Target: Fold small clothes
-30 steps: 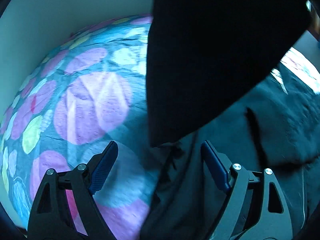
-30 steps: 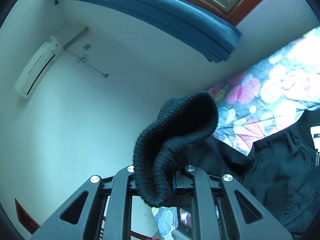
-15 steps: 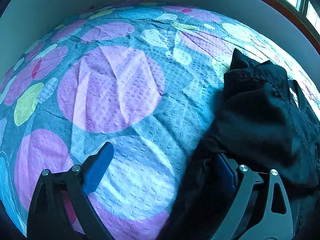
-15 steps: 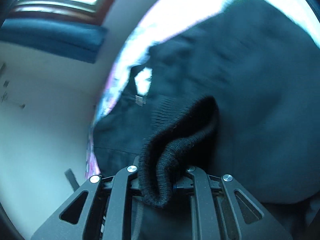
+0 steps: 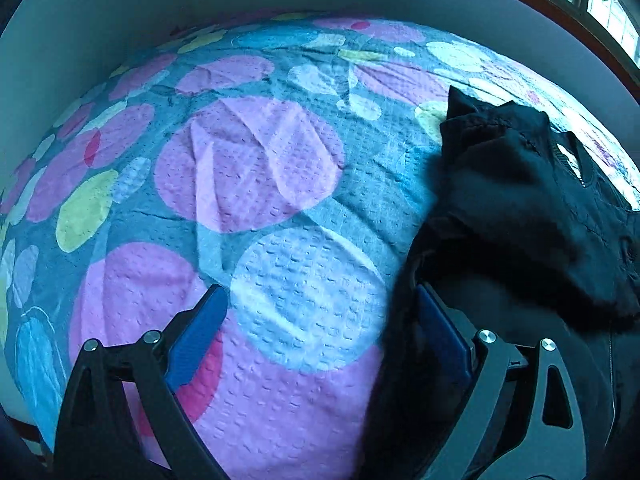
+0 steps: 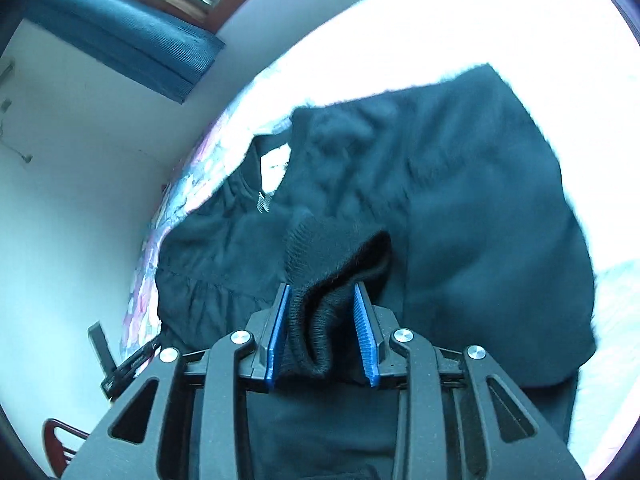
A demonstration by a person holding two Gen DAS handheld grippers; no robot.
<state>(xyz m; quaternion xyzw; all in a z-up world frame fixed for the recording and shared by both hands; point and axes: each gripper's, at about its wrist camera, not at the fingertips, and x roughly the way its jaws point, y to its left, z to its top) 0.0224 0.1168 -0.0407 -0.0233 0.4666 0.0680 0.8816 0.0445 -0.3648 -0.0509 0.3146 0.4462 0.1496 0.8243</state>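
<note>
Knit cuff (image 6: 320, 280) of the black garment (image 6: 460, 220) sits between the right tool (image 6: 322, 332) as its jaws open, releasing it. Left tool (image 5: 316, 344) hangs spread over the bed (image 5: 248, 168), empty. Garment lies bunched; folding looks barely begun.

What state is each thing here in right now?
Black ribbed knit hat: crumpled, between the right hand-held gripper's opening jaws.
Left hand-held gripper: open wide, empty.
Black fabric garment: spread loosely, rumpled, on the bed.
Circle-patterned quilted bedspread: laid flat, lightly creased.
</note>
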